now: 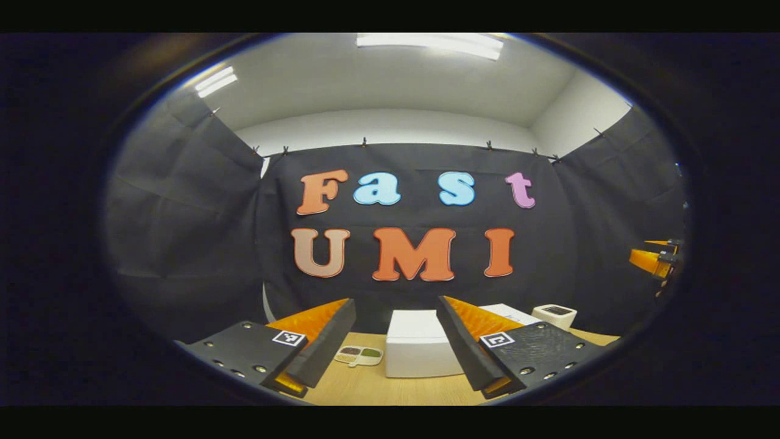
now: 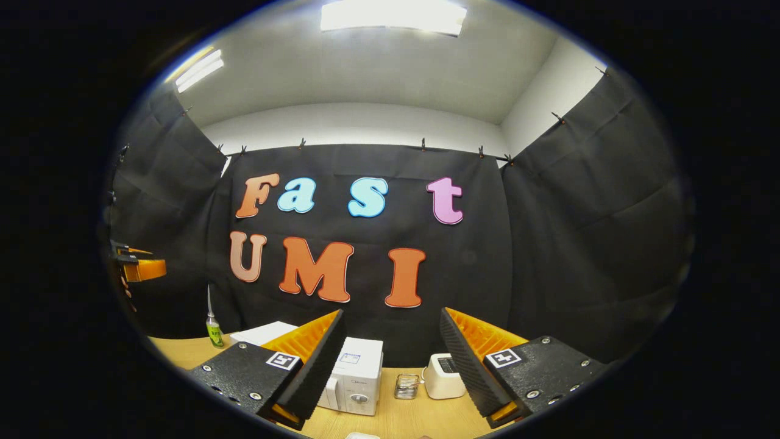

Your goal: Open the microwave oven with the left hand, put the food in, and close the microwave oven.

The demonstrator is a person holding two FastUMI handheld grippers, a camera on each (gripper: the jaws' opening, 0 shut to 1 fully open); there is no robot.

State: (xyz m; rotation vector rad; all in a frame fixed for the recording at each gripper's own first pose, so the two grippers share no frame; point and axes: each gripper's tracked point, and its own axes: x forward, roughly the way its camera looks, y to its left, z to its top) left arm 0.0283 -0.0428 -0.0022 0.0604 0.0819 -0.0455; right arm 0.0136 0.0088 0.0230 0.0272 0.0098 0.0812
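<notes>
The white microwave [image 1: 417,349] stands on the wooden table [image 1: 365,387], straight ahead between the fingers of my left gripper [image 1: 396,303], which is open and holds nothing. The food, a small white tray [image 1: 359,355] with coloured portions, lies on the table just left of the microwave. In the right gripper view the microwave [image 2: 356,375] shows its front with a round dial, and its door looks shut. My right gripper [image 2: 392,314] is open and empty, above the table. Each gripper appears at the edge of the other's view: the right gripper [image 1: 655,261] and the left gripper [image 2: 137,267].
A white toaster [image 2: 443,375] stands right of the microwave, with a small metal holder [image 2: 406,386] between them. A flat white box [image 2: 262,332] and a thin bottle with a green label [image 2: 213,329] sit at the back left. Black cloth walls close the booth.
</notes>
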